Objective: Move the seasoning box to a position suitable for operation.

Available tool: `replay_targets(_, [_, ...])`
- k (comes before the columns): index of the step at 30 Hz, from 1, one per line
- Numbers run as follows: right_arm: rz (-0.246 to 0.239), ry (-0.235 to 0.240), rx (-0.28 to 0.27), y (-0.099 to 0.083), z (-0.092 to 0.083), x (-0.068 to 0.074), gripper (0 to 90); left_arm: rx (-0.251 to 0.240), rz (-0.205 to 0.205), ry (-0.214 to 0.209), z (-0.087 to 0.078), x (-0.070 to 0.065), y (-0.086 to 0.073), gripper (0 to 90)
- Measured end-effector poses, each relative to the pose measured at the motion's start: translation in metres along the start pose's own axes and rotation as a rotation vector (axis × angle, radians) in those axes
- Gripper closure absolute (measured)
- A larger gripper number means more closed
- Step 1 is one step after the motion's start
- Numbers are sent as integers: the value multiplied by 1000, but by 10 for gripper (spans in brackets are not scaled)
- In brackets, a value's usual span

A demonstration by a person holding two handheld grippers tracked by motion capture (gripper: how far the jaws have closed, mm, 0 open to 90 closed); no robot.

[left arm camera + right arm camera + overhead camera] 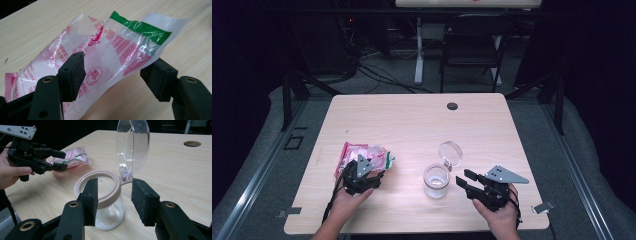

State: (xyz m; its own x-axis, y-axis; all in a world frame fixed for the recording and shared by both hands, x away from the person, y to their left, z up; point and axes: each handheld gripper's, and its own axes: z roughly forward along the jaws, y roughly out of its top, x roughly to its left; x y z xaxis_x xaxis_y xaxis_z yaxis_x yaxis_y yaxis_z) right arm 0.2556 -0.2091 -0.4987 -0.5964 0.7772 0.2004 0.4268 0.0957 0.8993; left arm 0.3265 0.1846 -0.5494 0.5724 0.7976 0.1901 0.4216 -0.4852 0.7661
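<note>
Pale wood-grain laminate forms the surface (pixel 412 120), which carries two items. Nearest the person, at about 5 o'clock in the high view, the right hand-held gripper (pixel 463 179) rests low, jaws parted and aimed at the jar (pixel 435 181); in the right gripper view the pads stand either side of the jar's collar (pixel 100 187) without visibly pressing on it. The jar is clear, upright, with white residue at its base, and its hinged transparent lid (pixel 132 146) is swung up and open. At about 7 o'clock the left hand-held gripper (pixel 377 176) sits over the near edge of the sachet (pixel 364 154), a crumpled clear packet printed red with a green band. In the left gripper view the jaws stand wide apart with the sachet (pixel 105 57) between them; contact with the pads cannot be confirmed, and no clamping is evident.

Assessment: the step in hand appears to be taking up the sachet while the jar waits open. The next move calls for closing the left jaws on a firm fold of film, since the thin material may slip or buckle, and steadying the jar.
</note>
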Motion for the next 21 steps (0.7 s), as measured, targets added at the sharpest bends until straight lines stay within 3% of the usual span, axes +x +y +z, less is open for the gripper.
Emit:
replay_targets(3, [4,-1,1,-1,1,-1,569,17,-13,9,5,3,0,363])
replay_targets(7, [2,2,0,-2,1,1,569,27,9,20,10,5,-1,396])
replay_targets(11, [-1,3,4,-2,2,1,569,28,-9,24,13,6,-2,429])
replay_targets(21, [7,-3,0,-4,2,-1,569,39,-31,34,15,13,-6,588])
